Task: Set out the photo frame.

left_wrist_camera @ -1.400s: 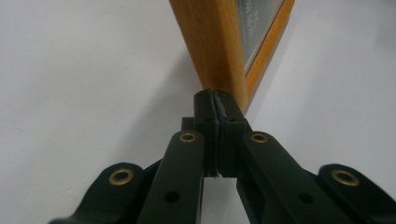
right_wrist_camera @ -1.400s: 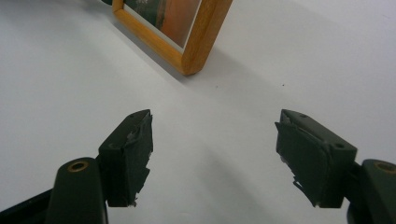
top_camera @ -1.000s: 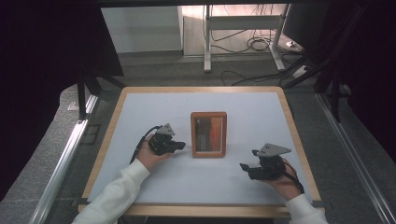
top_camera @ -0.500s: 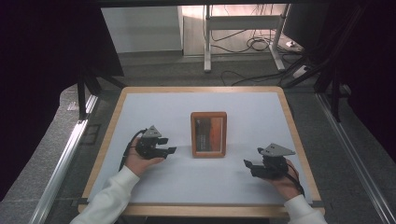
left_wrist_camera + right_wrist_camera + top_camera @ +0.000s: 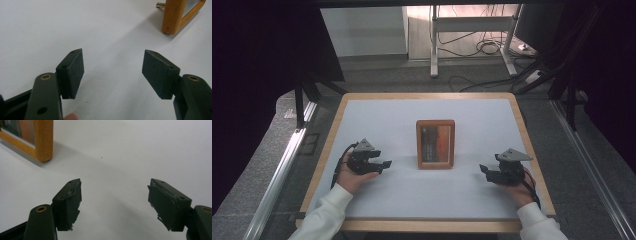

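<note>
Wooden picture frame (image 5: 435, 144) lies flat mid-worktop (image 5: 402, 195), untouched. Left gripper (image 5: 383, 164) fingers have just been opening, nothing between; right gripper (image 5: 482, 170) gapes, empty. Approach opposite frame edges squarely.

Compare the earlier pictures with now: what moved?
The left gripper let go of the wooden picture frame, its jaws just opening, and drew back to the left. The right gripper shifted slightly toward the near edge, jaws open. The frame stayed put.
</note>
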A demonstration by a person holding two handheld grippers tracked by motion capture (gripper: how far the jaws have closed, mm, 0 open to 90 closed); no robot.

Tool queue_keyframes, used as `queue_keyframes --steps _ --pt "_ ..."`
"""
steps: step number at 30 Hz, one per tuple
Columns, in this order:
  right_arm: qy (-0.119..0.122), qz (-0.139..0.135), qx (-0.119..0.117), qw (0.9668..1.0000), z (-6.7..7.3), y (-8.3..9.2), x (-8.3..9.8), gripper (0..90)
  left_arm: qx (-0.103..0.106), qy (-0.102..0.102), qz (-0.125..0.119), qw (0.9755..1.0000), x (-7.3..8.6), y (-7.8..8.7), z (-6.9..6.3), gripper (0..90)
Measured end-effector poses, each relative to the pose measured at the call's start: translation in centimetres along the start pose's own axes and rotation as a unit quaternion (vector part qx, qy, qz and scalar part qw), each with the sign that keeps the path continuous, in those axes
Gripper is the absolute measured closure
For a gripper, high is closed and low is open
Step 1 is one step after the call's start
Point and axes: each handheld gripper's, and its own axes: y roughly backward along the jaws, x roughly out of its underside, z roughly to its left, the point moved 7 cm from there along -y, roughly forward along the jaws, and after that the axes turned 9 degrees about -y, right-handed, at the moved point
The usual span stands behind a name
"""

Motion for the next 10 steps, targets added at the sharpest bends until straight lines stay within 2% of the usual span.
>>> queue_keyframes --steps 10 --pt "-0.003 -0.026 0.000 0.9997 -0.19 0.25 -0.57 27.3 0.001 0.006 -0.003 1.0000 -0.04 0.04 0.19 32.5"
